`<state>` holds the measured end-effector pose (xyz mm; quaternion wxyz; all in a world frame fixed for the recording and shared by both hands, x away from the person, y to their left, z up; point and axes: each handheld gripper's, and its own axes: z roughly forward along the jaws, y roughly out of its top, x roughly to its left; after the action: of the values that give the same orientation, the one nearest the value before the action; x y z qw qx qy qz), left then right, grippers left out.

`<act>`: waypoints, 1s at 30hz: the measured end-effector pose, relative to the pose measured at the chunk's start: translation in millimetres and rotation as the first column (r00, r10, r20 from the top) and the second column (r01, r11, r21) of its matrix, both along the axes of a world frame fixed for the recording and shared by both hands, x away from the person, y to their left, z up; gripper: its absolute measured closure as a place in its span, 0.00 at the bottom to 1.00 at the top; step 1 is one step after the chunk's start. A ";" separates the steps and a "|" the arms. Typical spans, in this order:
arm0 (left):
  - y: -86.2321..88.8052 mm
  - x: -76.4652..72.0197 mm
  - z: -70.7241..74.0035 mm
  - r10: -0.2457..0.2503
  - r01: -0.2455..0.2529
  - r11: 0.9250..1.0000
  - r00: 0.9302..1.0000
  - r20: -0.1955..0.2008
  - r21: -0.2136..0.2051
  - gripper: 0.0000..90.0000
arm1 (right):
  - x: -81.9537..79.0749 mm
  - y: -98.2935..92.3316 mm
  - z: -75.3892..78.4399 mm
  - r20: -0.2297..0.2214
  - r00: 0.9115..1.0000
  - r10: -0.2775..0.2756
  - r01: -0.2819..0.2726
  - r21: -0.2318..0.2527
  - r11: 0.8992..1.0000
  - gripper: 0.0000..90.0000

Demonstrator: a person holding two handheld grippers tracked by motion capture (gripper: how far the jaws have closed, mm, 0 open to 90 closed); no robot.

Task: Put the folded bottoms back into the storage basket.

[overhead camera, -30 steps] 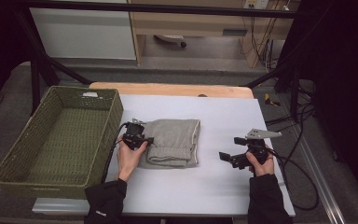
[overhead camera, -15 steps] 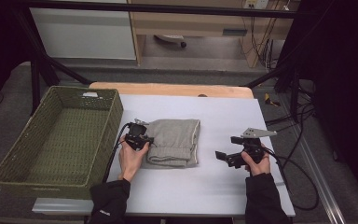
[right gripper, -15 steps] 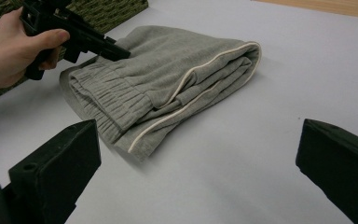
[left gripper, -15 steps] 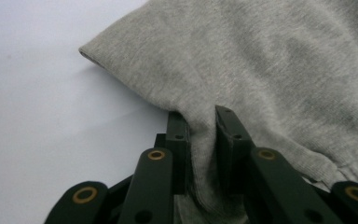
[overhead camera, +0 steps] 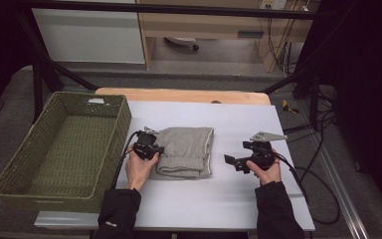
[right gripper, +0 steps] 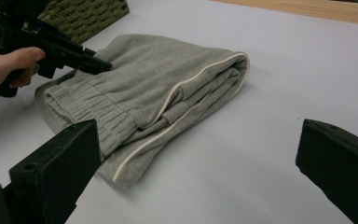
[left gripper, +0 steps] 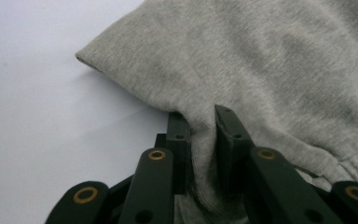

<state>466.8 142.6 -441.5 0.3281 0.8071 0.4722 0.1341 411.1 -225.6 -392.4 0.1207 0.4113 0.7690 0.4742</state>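
A folded grey garment (overhead camera: 186,149) with a ribbed band and pale piping lies in the middle of the white table (overhead camera: 229,199). My left gripper (overhead camera: 154,151) is at its left edge, shut on a pinched fold of the grey cloth (left gripper: 261,60). In the left gripper view the fabric is squeezed between the two black jaws of the left gripper (left gripper: 200,121). My right gripper (overhead camera: 231,160) stands open to the right of the garment, pointing at it, with bare table between its jaws. From the right gripper (right gripper: 198,140), the garment (right gripper: 158,98) lies ahead, and the left gripper (right gripper: 51,42) bites its far edge.
A large woven green basket (overhead camera: 124,119) stands on the left, close beside the garment. A wooden strip (overhead camera: 179,94) runs along the table's far edge. Cables (overhead camera: 318,189) trail off the right side. Bare table lies in front of and to the right of the garment.
The right gripper has shifted a little to the left, toward the garment. The left hand has stayed at the garment's left edge.
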 end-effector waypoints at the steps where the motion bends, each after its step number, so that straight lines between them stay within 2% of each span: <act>1: 0.6 0.3 -0.2 -0.004 0.004 1.000 1.000 0.000 -0.003 0.85 | 5.1 6.1 -0.4 -0.011 1.000 -0.010 0.010 -0.001 1.000 0.01; 6: 1.8 1.3 -0.5 -0.006 0.006 1.000 1.000 -0.009 -0.013 0.85 | 13.4 18.2 -2.7 -0.031 0.999 -0.024 0.024 -0.009 1.000 0.01; 11: 1.8 1.3 -0.6 -0.010 0.010 1.000 1.000 -0.007 -0.011 0.85 | 24.8 33.3 -6.0 -0.037 0.999 -0.040 0.038 -0.036 0.999 0.03; 18: 1.7 1.3 -0.7 -0.013 0.013 1.000 1.000 -0.005 -0.009 0.85 | 36.1 40.1 -9.1 -0.052 0.997 -0.057 0.053 -0.065 0.996 0.04; 26: 3.0 2.2 -0.8 -0.018 0.018 1.000 1.000 -0.011 -0.017 0.85 | 51.1 49.5 -20.4 -0.071 0.995 -0.077 0.070 -0.096 0.993 0.06; 30: 2.8 2.1 -0.9 -0.018 0.018 1.000 1.000 -0.010 -0.016 0.85 | 57.0 54.9 -26.9 -0.082 0.993 -0.085 0.078 -0.091 0.993 0.09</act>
<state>468.9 145.4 -442.3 0.3335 0.8092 0.4678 0.1233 468.1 -170.8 -419.3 0.1247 0.4566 0.7762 0.4165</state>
